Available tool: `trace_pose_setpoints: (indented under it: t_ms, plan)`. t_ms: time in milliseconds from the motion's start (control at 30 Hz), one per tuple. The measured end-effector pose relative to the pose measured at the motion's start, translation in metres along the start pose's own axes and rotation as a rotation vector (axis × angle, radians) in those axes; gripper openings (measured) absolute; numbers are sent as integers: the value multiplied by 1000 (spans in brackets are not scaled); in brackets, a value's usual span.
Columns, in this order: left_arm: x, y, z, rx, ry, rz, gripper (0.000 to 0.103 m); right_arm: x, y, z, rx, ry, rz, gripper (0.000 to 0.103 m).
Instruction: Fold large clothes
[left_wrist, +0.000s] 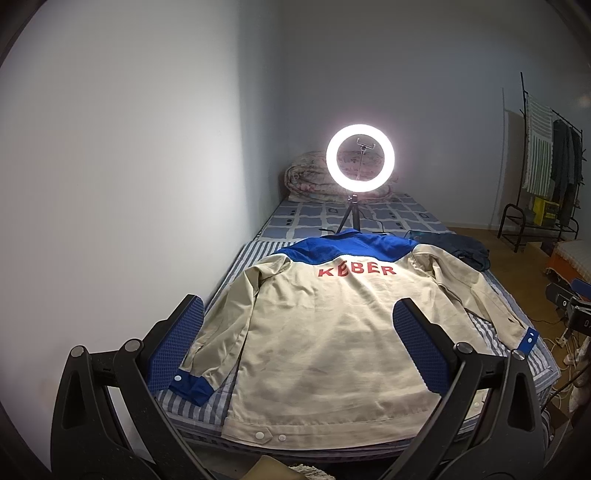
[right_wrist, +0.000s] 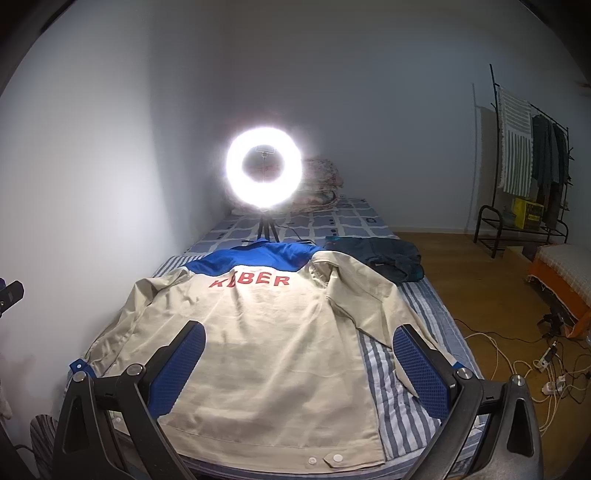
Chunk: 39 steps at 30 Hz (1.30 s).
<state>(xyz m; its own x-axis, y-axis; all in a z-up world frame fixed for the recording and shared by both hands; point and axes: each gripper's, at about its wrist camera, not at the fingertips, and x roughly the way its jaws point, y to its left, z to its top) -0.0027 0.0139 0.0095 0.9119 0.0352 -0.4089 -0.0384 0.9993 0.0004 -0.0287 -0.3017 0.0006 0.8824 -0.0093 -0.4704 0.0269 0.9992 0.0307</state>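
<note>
Bed (left_wrist: 476, 328) bears beige jacket (left_wrist: 325, 332) lettered "KEBER".

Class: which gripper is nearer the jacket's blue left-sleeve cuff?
Left. The left gripper hovers beside the blue cuff; the right gripper hangs farther over, toward the opposite sleeve.

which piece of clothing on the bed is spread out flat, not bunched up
The beige jacket with the blue yoke and red lettering, lying back-up with both sleeves out. The dark blue garment beside its collar end is a crumpled heap.
</note>
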Motion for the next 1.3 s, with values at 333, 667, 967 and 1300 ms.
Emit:
trace_pose_setpoints:
  t_ms: [333, 667, 967, 1300]
  plan:
    - [10, 18, -9, -12, 27, 39, 103, 15, 29, 6, -40, 2, 54, 103]
    - [20, 38, -20, -29, 46, 84, 103, 31, 65, 11, -92, 7, 112, 103]
    - [25, 51, -28, -40, 64, 109, 103, 37, 90, 17, -119, 11, 116, 103]
    - [26, 62, -32, -49, 68, 134, 103, 44, 118, 24, -162, 2, 145, 103]
